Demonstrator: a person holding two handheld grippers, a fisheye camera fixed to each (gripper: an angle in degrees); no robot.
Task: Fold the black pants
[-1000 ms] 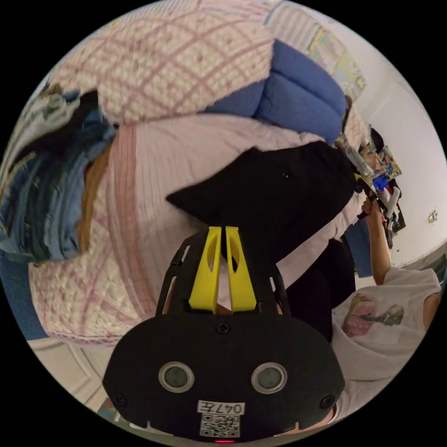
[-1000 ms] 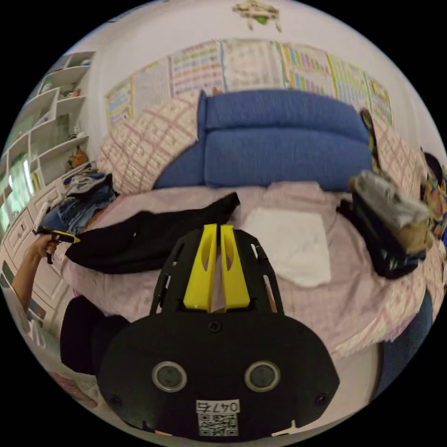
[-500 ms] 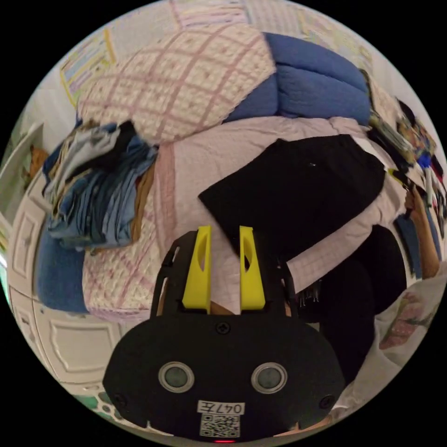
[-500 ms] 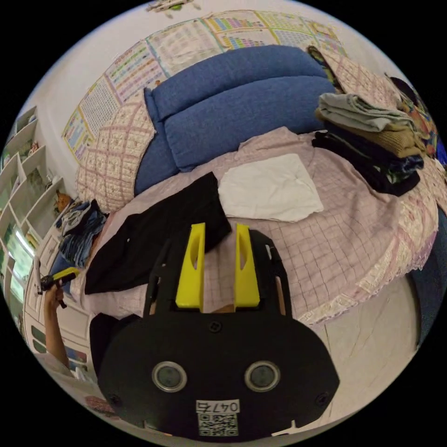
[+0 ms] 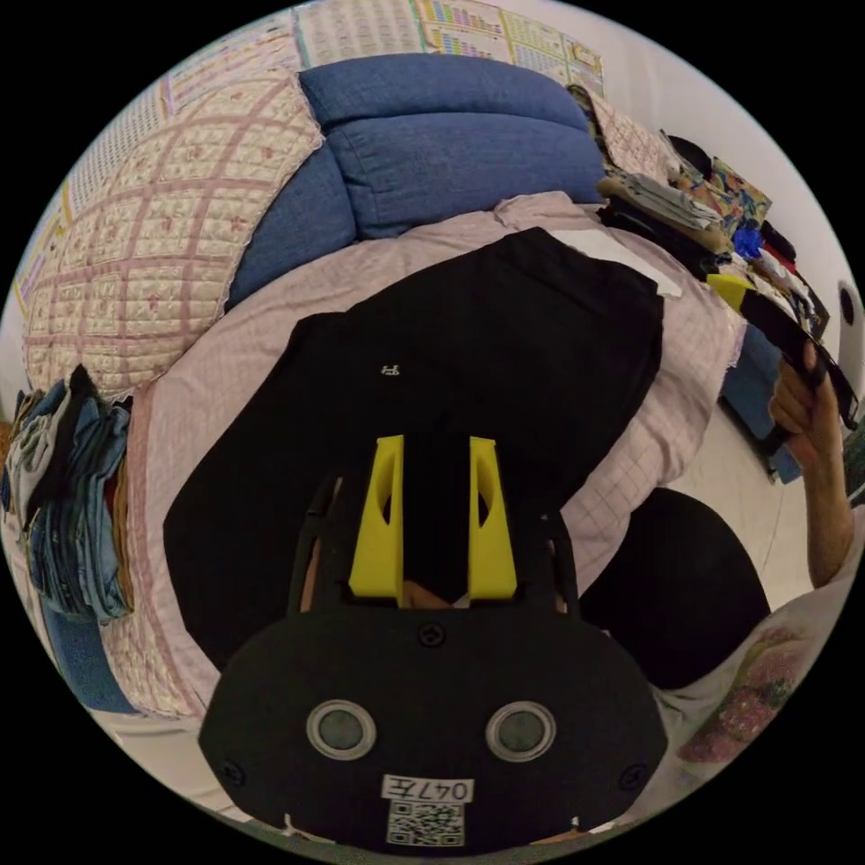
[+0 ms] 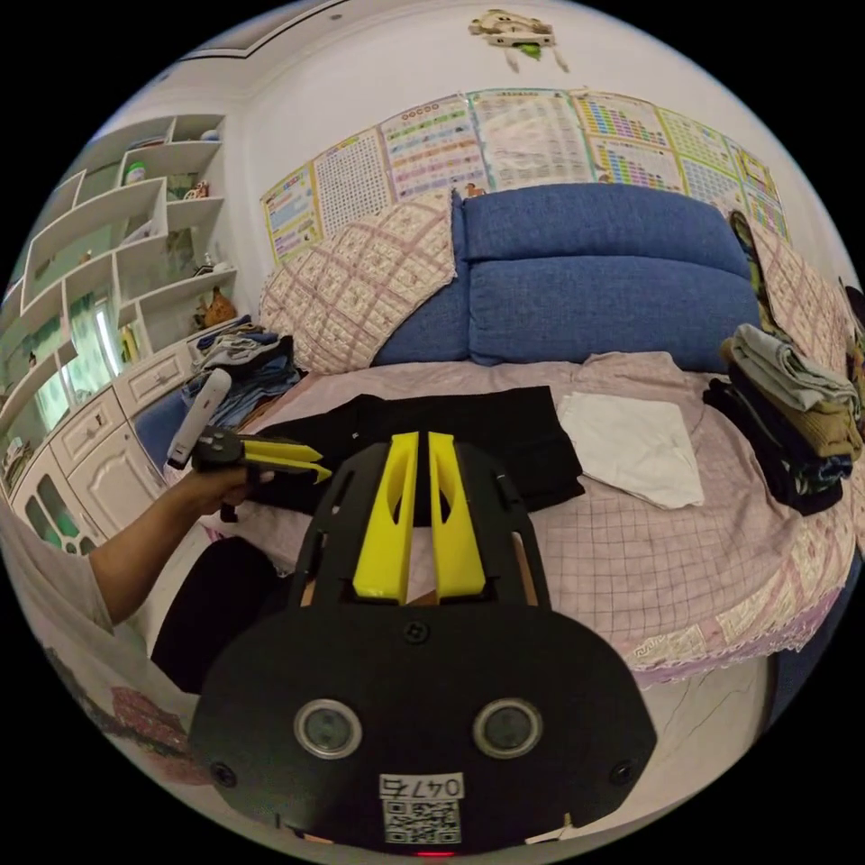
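In the left gripper view, a pile of jeans and other clothes (image 5: pixel 68 514) sits at the left edge of the bed (image 5: pixel 694 360), below a pink quilted cushion (image 5: pixel 153 243). The black pants (image 5: pixel 468 360) lie spread flat on the pink checked cover, filling the middle of the bed, with blue cushions (image 5: pixel 450 135) behind them. The left gripper (image 5: pixel 436 446) hangs over the near part of the pants with its yellow jaws set apart and black cloth showing in the gap; whether the jaws touch the cloth cannot be told. Farther right, a white cloth (image 5: pixel 622 257) peeks out past the far edge of the pants, and at the right edge a hand (image 5: pixel 802 414) holds the right gripper (image 5: pixel 732 290) off the side of the bed, clear of the pants.

In the right gripper view, white shelves (image 6: pixel 117 243) line the left wall. The left gripper (image 6: pixel 311 461), held in a hand (image 6: pixel 216 487), points its narrowly parted yellow jaws at the left end of the pants (image 6: pixel 487 432). The right gripper (image 6: pixel 418 440) is in the middle, jaws nearly together with only a thin slit and nothing between them, in front of the near edge of the pants. To the right lie the white cloth (image 6: pixel 635 446) and a stack of folded clothes (image 6: pixel 797 414).
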